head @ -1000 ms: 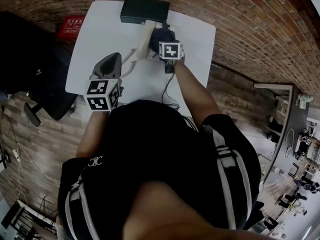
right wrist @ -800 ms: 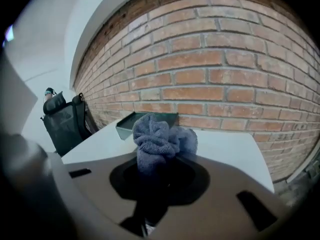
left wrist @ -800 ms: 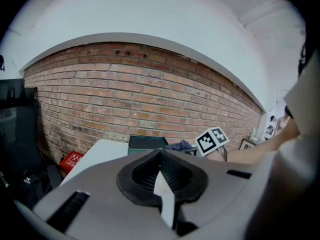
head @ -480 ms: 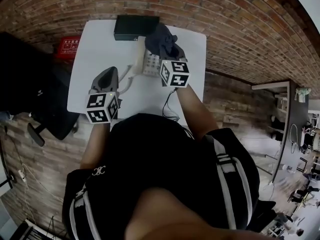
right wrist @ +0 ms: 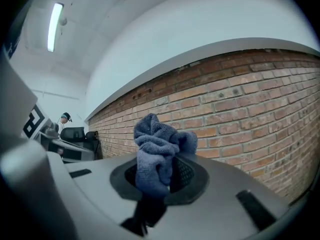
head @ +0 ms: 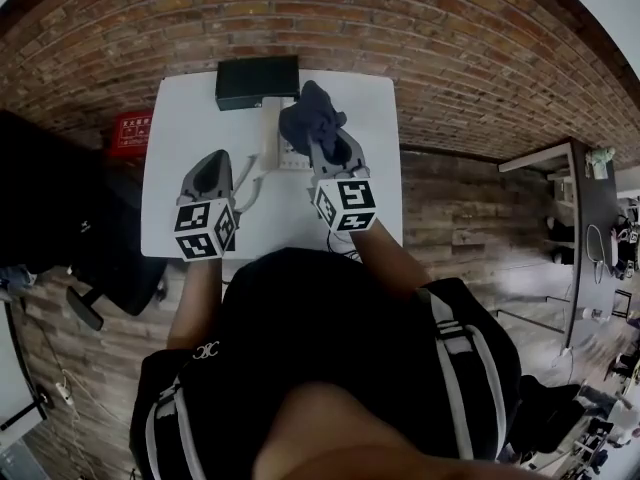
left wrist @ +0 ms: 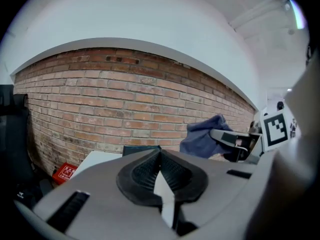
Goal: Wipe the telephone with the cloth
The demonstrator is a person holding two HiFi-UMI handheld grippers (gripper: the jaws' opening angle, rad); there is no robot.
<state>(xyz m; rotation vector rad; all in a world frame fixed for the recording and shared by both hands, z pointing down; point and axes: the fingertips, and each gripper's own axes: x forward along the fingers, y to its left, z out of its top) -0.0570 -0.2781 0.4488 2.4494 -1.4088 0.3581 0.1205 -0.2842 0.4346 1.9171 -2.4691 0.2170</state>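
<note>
A pale telephone (head: pixel 274 136) lies on the white table (head: pixel 190 118), its curly cord (head: pixel 250 183) trailing toward me. The dark blue cloth (head: pixel 308 118) hangs bunched above the phone's right side, with my right gripper (head: pixel 326 146) shut on it. In the right gripper view the cloth (right wrist: pixel 159 149) sticks up out of the closed jaws of the right gripper (right wrist: pixel 160 173), raised toward the brick wall. My left gripper (head: pixel 211 166) hovers left of the phone, shut and empty. In the left gripper view the left gripper (left wrist: pixel 160 155) has its pads together, and the cloth (left wrist: pixel 204 136) shows at right.
A flat black box (head: pixel 258 81) sits at the table's far edge, right behind the phone. On the floor to the left are a red box (head: pixel 130 133) and a black chair (head: pixel 60 228). A thin cable (head: pixel 340 240) hangs over the table's near edge.
My right gripper has lifted the cloth up off the phone and drawn it back toward me. The left gripper has stayed about where it was.
</note>
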